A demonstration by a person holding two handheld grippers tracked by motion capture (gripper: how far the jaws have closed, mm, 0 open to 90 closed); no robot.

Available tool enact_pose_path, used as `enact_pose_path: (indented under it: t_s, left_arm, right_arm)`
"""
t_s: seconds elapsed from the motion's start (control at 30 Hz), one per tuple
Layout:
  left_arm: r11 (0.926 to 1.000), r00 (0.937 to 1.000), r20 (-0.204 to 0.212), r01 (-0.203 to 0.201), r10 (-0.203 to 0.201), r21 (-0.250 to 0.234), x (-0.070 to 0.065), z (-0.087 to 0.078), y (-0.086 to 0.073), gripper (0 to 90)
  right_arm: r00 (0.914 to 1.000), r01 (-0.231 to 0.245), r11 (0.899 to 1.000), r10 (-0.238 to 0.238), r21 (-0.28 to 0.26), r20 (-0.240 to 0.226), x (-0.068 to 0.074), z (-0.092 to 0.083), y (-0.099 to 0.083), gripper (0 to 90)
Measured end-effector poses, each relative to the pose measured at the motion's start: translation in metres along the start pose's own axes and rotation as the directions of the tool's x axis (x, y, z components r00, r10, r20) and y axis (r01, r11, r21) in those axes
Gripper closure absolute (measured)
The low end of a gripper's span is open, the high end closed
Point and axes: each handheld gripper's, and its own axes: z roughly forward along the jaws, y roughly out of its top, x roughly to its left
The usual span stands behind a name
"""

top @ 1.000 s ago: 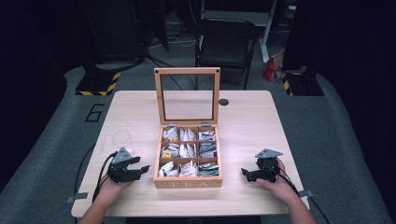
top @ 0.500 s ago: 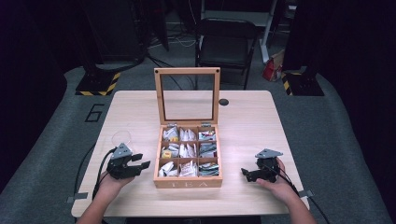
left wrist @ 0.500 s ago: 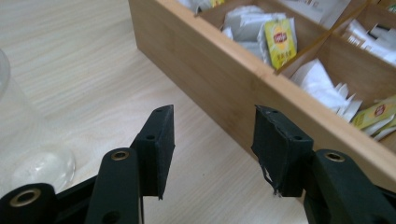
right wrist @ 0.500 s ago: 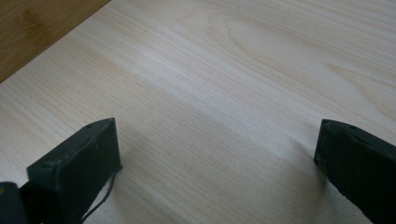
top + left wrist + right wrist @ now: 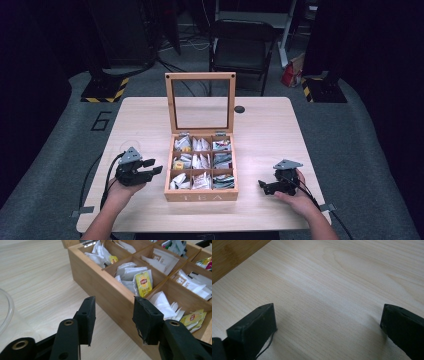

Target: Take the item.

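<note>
An open wooden tea box (image 5: 201, 196) stands at the middle of the table, its glass-paned lid (image 5: 200, 76) upright. Its compartments hold white tea bags and some with yellow labels (image 5: 143, 283). My left gripper (image 5: 154, 169) hovers just left of the box, open and empty, pointing at the box's side wall (image 5: 110, 293). In the left gripper view the left gripper (image 5: 113, 315) has its jaws framing that wall. My right gripper (image 5: 262, 186) rests low to the right of the box. It is wide open over bare wood, as the right gripper view shows (image 5: 328, 322).
A clear curved rim (image 5: 7, 307) lies on the table to the left of my left gripper. A small black disc (image 5: 239, 109) sits beside the lid. A dark chair (image 5: 240, 45) stands behind the table (image 5: 270, 135). The box's wood (image 5: 227, 255) shows in the right gripper view's upper left corner.
My left gripper has lifted and edged forward toward the box's left side. The right gripper and the box have stayed put.
</note>
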Motion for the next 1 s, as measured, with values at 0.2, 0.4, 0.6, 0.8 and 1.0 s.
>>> enact_pose_path:
  t_s: [0.2, 0.4, 0.6, 0.8, 1.0]
  left_arm:
    - [0.9998, 0.9997, 0.017, -0.017, 0.017, -0.004, -0.005, 0.003, 0.011, 54.9]
    - [0.9994, 0.999, 0.032, -0.032, 0.032, -0.009, -0.009, 0.009, 0.02, 55.5]
    - [0.9993, 0.9988, 0.033, -0.036, 0.036, -0.006, -0.011, 0.014, 0.023, 55.6]
    - [0.9993, 0.9984, 0.042, -0.038, 0.038, 0.001, -0.011, 0.019, 0.026, 55.9]
    - [0.9995, 0.9982, 0.051, -0.031, 0.031, 0.005, -0.014, 0.027, 0.028, 56.2]
  right_arm:
    - [1.0, 0.0, 1.0, 0.0, 0.0, 0.0, 0.0, 0.0, 0.0, 0.0]
    - [1.0, -0.001, 1.0, 0.001, 0.0, 0.0, 0.0, 0.0, 0.0, 0.0]
    - [1.0, 0.0, 1.0, 0.0, 0.0, 0.0, 0.0, 0.0, 0.0, 0.0]
    - [1.0, 0.0, 1.0, 0.0, 0.0, 0.0, 0.0, 0.0, 0.0, 0.0]
    - [1.0, 0.0, 1.0, 0.0, 0.0, 0.0, 0.0, 0.0, 0.0, 0.0]
